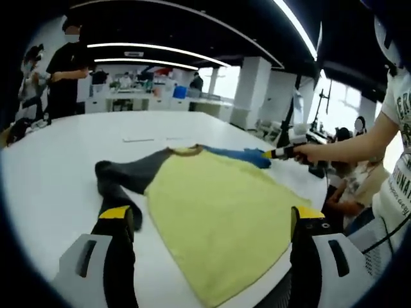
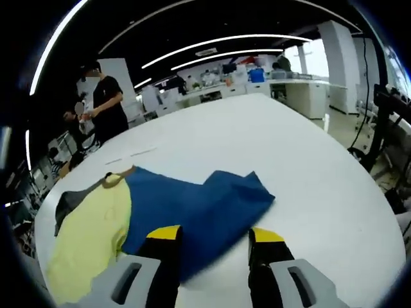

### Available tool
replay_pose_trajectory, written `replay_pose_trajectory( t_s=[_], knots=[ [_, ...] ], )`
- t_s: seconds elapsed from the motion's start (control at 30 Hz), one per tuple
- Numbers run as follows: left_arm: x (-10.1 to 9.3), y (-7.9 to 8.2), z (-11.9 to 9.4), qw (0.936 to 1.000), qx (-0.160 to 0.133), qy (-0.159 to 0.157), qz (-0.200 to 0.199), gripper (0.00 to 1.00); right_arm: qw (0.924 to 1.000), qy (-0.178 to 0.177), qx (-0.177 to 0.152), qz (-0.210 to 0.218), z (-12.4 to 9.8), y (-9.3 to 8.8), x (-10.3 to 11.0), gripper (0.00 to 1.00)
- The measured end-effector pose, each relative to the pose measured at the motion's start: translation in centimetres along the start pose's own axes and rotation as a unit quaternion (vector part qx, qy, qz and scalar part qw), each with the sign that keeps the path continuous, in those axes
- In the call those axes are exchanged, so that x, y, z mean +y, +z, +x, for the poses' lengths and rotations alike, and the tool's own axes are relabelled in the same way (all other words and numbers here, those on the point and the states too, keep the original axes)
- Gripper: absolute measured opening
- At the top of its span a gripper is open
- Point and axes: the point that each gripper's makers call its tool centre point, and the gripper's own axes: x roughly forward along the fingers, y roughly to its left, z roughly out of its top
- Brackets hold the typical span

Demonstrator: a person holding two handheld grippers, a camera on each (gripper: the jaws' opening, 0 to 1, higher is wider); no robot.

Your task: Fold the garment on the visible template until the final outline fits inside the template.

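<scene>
A garment lies flat on the white table (image 1: 51,173): yellow body (image 1: 218,205), dark grey sleeve (image 1: 128,176) to the left, blue sleeve (image 1: 241,154) at the far side. My left gripper (image 1: 213,221) is open wide, its jaws standing either side of the yellow body's near part. In the right gripper view the blue sleeve (image 2: 205,205) is bunched, and its near edge runs between the jaws of my right gripper (image 2: 215,240), which stand apart. The yellow body (image 2: 90,237) and grey sleeve (image 2: 70,202) lie to the left there. The right gripper (image 1: 277,153) reaches the blue sleeve's tip.
Thin pale marks (image 1: 138,139) lie on the table beyond the garment. A person's arm (image 1: 347,147) holds the right gripper at the table's right edge. A person in black (image 2: 106,106) stands at the far side. Benches (image 1: 148,99) line the back.
</scene>
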Motion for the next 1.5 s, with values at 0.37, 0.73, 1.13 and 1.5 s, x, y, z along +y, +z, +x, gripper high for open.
replay_pose_trajectory(
  t_s=[0.37,0.73,1.13,1.5],
  knots=[
    [-0.8,-0.6,0.2,0.9991,0.017,0.002,0.039,0.96,0.9994,-0.021,-0.009,-0.026,0.2,0.0,0.1,0.03],
    [-1.3,-0.3,-0.2,0.9995,0.008,0.005,0.032,0.95,0.9935,-0.009,-0.035,-0.108,-1.1,2.5,2.7,0.0],
    [-0.1,-0.5,-0.9,0.9996,0.002,0.013,0.025,0.93,0.983,0.067,-0.041,-0.166,-2.0,4.2,12.2,0.0],
    [0.4,-0.7,-1.7,0.9996,-0.005,0.023,0.013,0.91,0.9746,0.12,-0.03,-0.187,0.1,3.5,18.7,0.0]
  ],
)
